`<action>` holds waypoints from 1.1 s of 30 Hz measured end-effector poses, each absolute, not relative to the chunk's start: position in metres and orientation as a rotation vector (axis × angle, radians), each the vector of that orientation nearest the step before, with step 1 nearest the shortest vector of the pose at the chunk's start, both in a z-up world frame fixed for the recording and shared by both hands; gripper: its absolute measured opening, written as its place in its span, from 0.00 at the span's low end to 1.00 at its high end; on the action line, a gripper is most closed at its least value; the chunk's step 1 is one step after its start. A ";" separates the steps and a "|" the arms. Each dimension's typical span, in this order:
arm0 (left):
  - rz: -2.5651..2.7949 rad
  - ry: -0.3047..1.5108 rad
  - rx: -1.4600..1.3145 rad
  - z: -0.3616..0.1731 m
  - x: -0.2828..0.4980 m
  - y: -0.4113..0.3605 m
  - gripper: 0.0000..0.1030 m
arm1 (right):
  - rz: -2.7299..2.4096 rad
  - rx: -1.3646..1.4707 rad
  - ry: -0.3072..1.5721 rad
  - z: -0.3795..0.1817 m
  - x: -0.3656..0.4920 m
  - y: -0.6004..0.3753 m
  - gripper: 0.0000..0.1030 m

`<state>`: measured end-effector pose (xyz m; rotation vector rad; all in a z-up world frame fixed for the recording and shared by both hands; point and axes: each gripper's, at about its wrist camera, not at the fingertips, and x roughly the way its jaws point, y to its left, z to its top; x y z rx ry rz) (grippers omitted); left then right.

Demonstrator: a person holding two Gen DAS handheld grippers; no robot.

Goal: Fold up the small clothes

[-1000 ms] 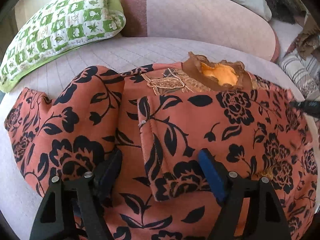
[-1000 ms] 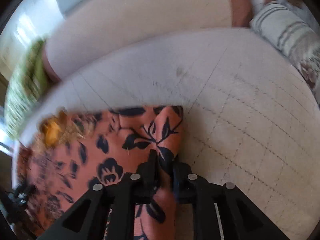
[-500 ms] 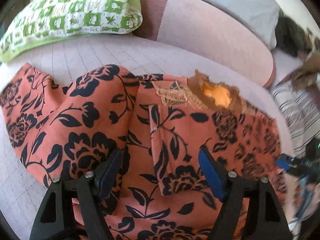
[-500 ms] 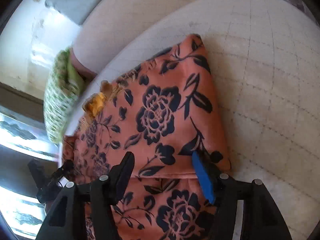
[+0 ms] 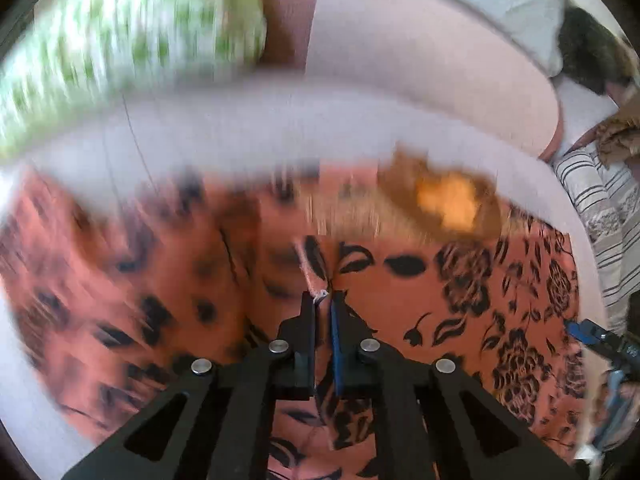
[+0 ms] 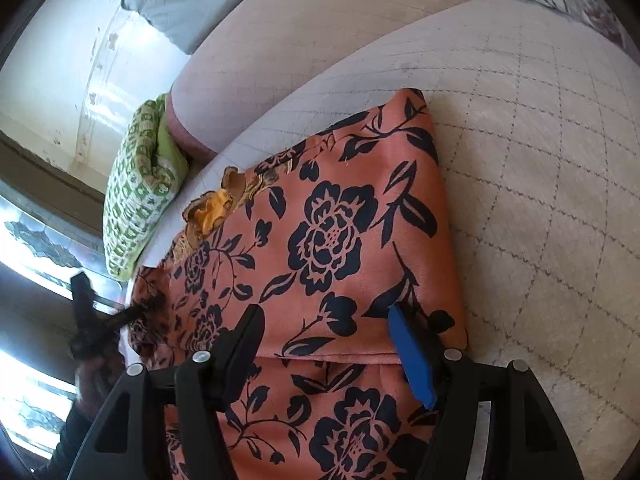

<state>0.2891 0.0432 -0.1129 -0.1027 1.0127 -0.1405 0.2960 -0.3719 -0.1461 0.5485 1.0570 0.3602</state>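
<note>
Two grippers over one garment. Left gripper: jaws pinched together on a raised fold edge of the orange floral garment, a small frayed tip of cloth poking out just ahead of the fingertips. Fabric spread to both sides of the closed fingers, sharp on their right, smeared by blur on their left. Beyond the fingertips, a brown neckline with an orange lining, then the pale quilted sofa seat and the backrest. Far ahead and left of the fingers, a green-and-white checked pillow, heavily blurred. Off to the right of the fingers, a striped cushion.

Right gripper: jaws opening, wide apart, black finger on the left, blue pad on the right, neither pressing cloth. Between and under the fingers, the garment lying flat on the seat, a folded-over panel with its lower edge running across just ahead of the fingertips. Right of the blue pad, the panel's straight side edge, then bare quilted seat. Ahead and left of the fingers, the neckline, and past it the checked pillow against the backrest. Left gripper visible far left of the black finger, blurred, at the garment's far edge; its jaws not readable from this view.
</note>
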 end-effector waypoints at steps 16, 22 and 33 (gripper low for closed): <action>-0.099 0.817 -0.233 -0.080 0.213 0.119 0.60 | 0.276 0.450 1.033 -0.130 0.293 -0.351 0.91; 0.150 0.780 -0.642 -0.111 0.196 0.274 0.72 | 0.247 0.346 0.985 -0.101 0.254 -0.333 0.91; 0.179 0.822 -0.926 -0.161 0.239 0.323 0.60 | 0.214 0.385 1.052 -0.122 0.219 -0.325 0.91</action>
